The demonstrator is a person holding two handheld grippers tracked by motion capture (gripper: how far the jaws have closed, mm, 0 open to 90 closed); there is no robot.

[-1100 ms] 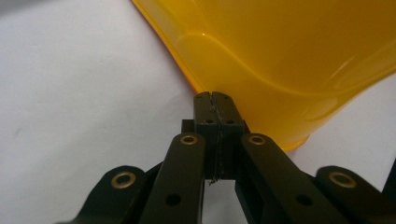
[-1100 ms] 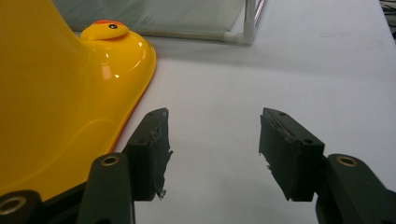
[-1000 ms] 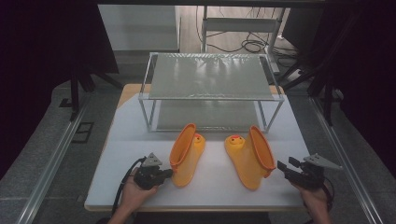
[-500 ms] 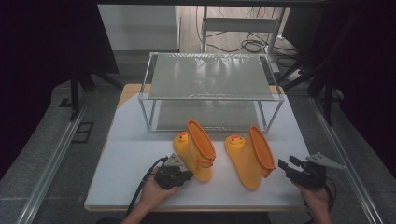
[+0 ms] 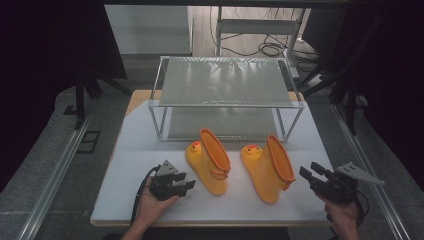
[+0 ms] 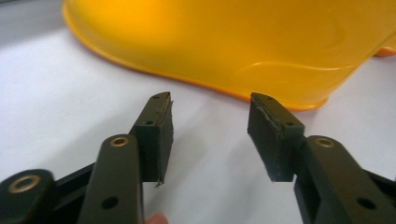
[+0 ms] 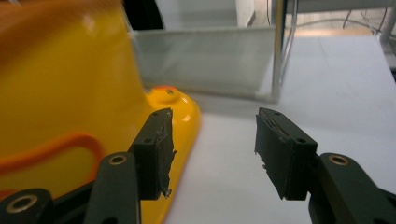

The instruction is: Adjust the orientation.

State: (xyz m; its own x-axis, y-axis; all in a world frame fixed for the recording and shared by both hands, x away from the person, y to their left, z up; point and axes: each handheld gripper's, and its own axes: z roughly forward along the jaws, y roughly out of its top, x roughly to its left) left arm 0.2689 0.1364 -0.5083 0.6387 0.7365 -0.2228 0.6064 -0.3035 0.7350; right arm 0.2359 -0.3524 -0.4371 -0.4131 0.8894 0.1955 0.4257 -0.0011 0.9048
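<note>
Two yellow rubber boots with orange rims and duck faces on the toes stand side by side on the white table (image 5: 135,160), toes toward the rack. My left gripper (image 5: 189,184) is open at table level just left of the left boot (image 5: 207,162), apart from it. In the left gripper view my left gripper (image 6: 210,105) faces the left boot's (image 6: 224,42) lower side, with bare table between the jaws. My right gripper (image 5: 306,174) is open just right of the right boot (image 5: 267,170). In the right gripper view my right gripper (image 7: 214,119) has the right boot (image 7: 60,93) beside its left jaw.
A two-tier metal-framed rack (image 5: 225,82) stands at the back of the table, its lower shelf (image 7: 205,60) just beyond the boots. Bare table lies to the left and right of the boots. Cables and dark stands are on the floor beyond.
The left boot has turned from leaning left to standing parallel with the right boot. My left gripper moved right toward it, then drew back a little. The right gripper stayed put.
</note>
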